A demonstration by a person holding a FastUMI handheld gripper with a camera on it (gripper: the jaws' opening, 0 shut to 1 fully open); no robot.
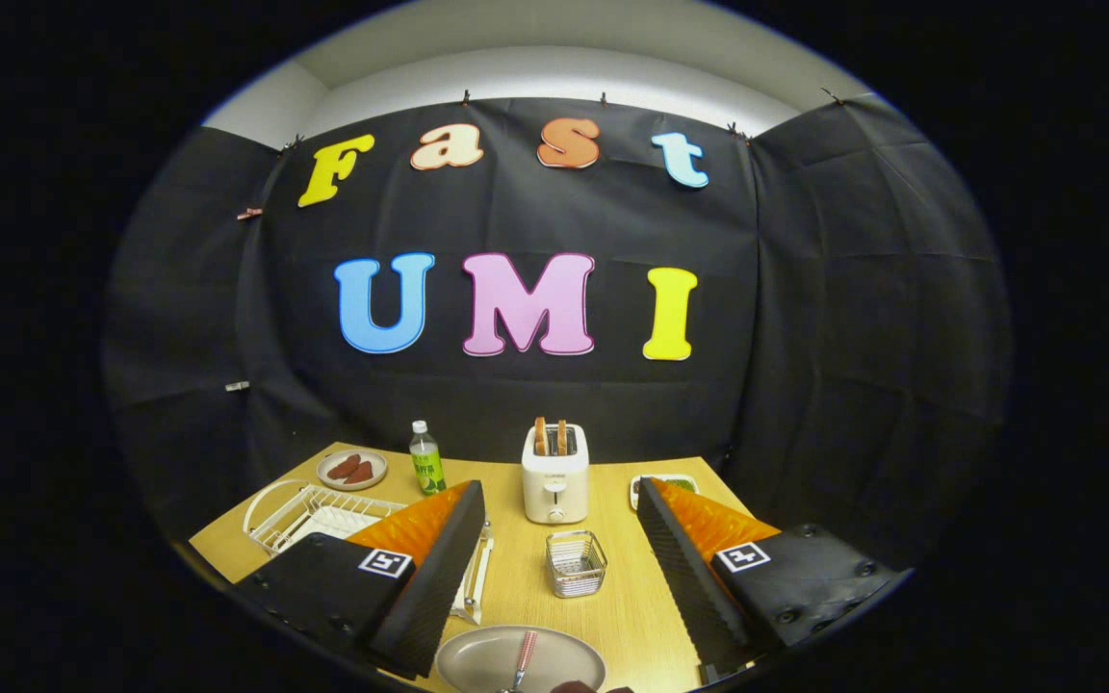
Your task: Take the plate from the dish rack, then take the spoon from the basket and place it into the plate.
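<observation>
Our gripper (554,539) gapes wide, holding nothing, while the spoon (522,656) already lies in the plate (477,664) at bottom centre; we judge it light, stiff, slippery, best pinched mid-handle.

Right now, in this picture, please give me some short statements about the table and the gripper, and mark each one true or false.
1. The spoon lies in the plate. True.
2. The gripper is shut on the spoon. False: its fingers stand wide apart and hold nothing.
3. The toaster has two slices of bread standing in its slots. True.
4. The wire basket stands beyond the toaster. False: it stands nearer the fingers than the toaster, between them.
5. The green bottle lies on its side. False: it stands upright, beside the small plate of food.
6. The dish rack is partly hidden behind one finger. True.
</observation>
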